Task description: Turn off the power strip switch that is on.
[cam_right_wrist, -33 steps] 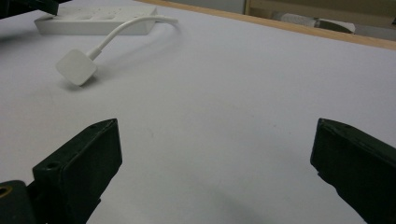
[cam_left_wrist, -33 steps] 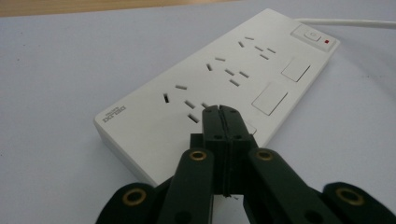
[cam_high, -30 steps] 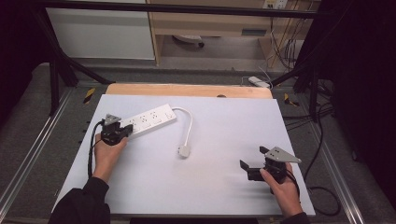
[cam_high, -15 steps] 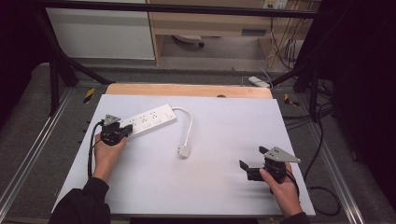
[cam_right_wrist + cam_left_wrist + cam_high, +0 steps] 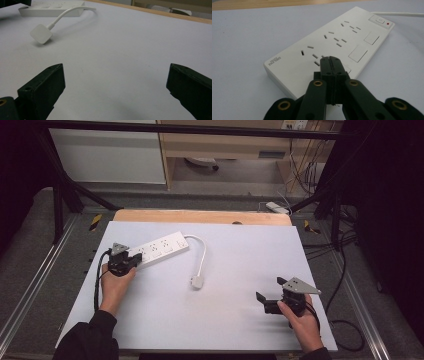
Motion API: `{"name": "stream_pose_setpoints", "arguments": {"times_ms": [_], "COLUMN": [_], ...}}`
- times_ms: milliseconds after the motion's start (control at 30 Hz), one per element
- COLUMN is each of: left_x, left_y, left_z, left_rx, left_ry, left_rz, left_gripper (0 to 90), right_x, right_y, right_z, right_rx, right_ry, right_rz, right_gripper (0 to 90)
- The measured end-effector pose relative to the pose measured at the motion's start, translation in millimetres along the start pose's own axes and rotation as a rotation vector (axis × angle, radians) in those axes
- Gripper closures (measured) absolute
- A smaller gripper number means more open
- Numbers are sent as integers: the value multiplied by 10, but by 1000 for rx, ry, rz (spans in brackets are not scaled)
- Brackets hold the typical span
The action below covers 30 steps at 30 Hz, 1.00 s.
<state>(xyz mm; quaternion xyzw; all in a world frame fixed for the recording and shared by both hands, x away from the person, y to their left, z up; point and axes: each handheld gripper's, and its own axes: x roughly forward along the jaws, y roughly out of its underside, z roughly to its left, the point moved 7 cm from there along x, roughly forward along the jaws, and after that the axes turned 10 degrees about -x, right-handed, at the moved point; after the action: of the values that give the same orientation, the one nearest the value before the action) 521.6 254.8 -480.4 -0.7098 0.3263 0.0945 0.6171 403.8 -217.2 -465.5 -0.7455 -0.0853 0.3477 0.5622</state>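
1. Resting at the left of centre in the high view, the left gripper [image 5: 131,261] sits at the near end of a white power strip [image 5: 160,249], held by the person's left hand [image 5: 114,286], a dark sleeve [image 5: 87,340] entering from the bottom left corner.
2. Seen in the left gripper view, the left gripper's [image 5: 331,60] two black jaws are pressed together with nothing between them, their tips over the strip's [image 5: 332,42] top face, close to a socket near its lower left end; whether they touch the plastic cannot be told.
3. Lying diagonally on the white table surface [image 5: 240,255], the strip runs from lower left to upper right in the high view, with a switch and a small red light [image 5: 388,24] at its far end in the left gripper view.
4. Leaving that far end, a white cable [image 5: 201,250] curves down to a white plug [image 5: 197,281] lying near the middle of the frame, well apart from both grippers.
5. Held at the lower right of the high view by the right hand [image 5: 300,320], the right gripper [image 5: 270,295] has its jaws spread wide and empty.
6. Shown in the right gripper view, the spread jaws of the right gripper [image 5: 115,82] frame bare table, with the plug [image 5: 41,33] and cable [image 5: 67,11] in the upper left of the frame.
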Motion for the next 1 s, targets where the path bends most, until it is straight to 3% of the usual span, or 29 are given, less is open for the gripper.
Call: {"name": "stream_pose_setpoints", "arguments": {"times_ms": [1000], "left_x": [6], "left_y": [22], "left_z": [5], "left_rx": [14], "left_ry": [-12], "left_rz": [4], "left_gripper": [900], "right_x": [6], "right_y": [5], "right_z": [-2], "right_rx": [-2], "right_ry": [-1], "right_rz": [1], "right_gripper": [25]}}
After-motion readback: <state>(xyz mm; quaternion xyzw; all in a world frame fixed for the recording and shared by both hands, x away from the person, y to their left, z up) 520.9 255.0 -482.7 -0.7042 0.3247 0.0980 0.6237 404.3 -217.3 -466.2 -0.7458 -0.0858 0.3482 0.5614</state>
